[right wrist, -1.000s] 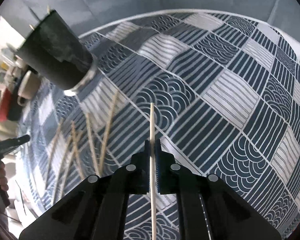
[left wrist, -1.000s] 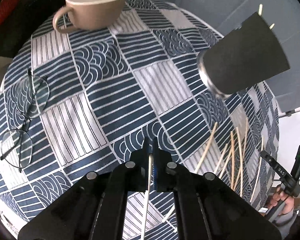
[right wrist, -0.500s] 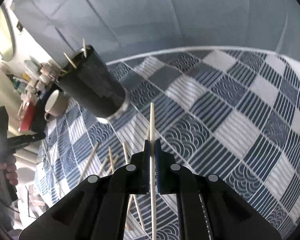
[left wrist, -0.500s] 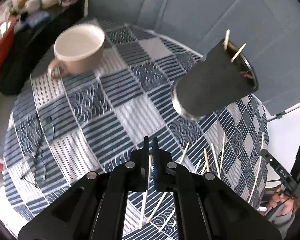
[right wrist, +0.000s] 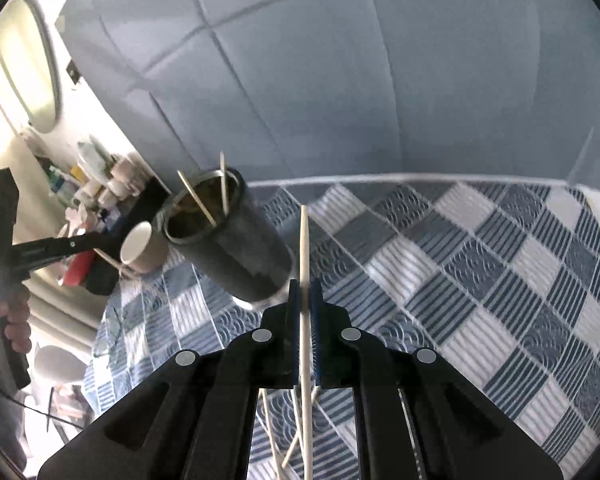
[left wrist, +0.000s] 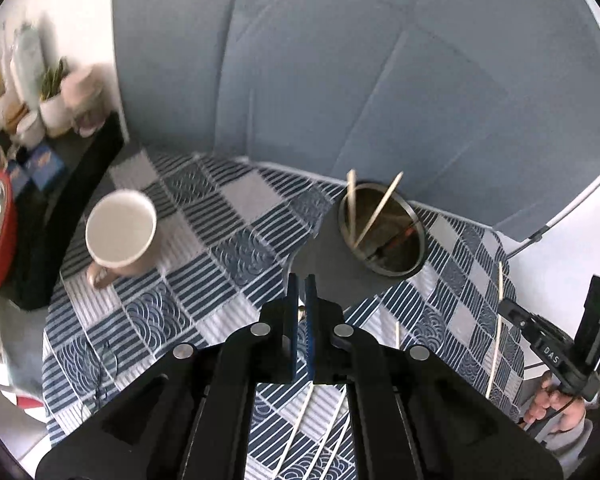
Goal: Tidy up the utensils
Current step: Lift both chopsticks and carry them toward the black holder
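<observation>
Both jaws clenched, each right gripper [right wrist: 305, 286] and left gripper [left wrist: 301, 280] pinching thin pale wooden stick [right wrist: 303, 248]. Step: carrying sticks to dark round metal cup [right wrist: 236, 252], frame middle-left. Next: tip over cup mouth, let go.

Dark holder [left wrist: 364, 248] upright, two chopsticks [left wrist: 374, 210] inside; others loose [left wrist: 496, 352] on cloth

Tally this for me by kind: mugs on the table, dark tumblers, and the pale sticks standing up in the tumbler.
Beige mug: 1
Dark tumbler: 1
Pale sticks standing in the tumbler: 2
Total: 4
</observation>
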{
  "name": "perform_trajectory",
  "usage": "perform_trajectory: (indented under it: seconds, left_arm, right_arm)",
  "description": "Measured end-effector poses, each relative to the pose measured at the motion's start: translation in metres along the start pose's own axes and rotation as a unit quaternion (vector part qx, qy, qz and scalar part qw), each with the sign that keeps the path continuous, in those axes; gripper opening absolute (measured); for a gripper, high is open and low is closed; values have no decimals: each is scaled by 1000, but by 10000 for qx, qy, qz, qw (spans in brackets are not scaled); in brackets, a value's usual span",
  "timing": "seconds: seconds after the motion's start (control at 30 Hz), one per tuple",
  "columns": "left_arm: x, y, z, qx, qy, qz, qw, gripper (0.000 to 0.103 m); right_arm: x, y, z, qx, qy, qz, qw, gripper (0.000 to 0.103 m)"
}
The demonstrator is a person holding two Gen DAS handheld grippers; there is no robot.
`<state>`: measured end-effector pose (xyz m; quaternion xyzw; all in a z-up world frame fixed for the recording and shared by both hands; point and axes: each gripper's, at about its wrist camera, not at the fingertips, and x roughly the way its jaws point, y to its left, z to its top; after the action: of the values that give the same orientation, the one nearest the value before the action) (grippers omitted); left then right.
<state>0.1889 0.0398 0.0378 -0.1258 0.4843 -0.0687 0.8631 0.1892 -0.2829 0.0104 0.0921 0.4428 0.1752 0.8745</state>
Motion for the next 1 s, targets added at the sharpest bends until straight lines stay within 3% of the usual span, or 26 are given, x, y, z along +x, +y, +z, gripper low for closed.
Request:
perform_trajectory:
  seconds: [0.53, 0.83, 1.0]
  left_arm:
    - [-55, -32, 66, 139, -640, -553, 9963, 3]
    - [-68, -50, 106, 272, -904, -553, 9940, 3]
    - [-57, -56, 120, 281, -840, -549, 9946, 3]
  right_arm:
    - [-11, 62, 88, -453, -776, 370, 9953, 5]
    - [15, 78, 121, -546, -778, 630, 9935, 5]
    - [36, 83, 138, -542, -729, 844, 9923, 5]
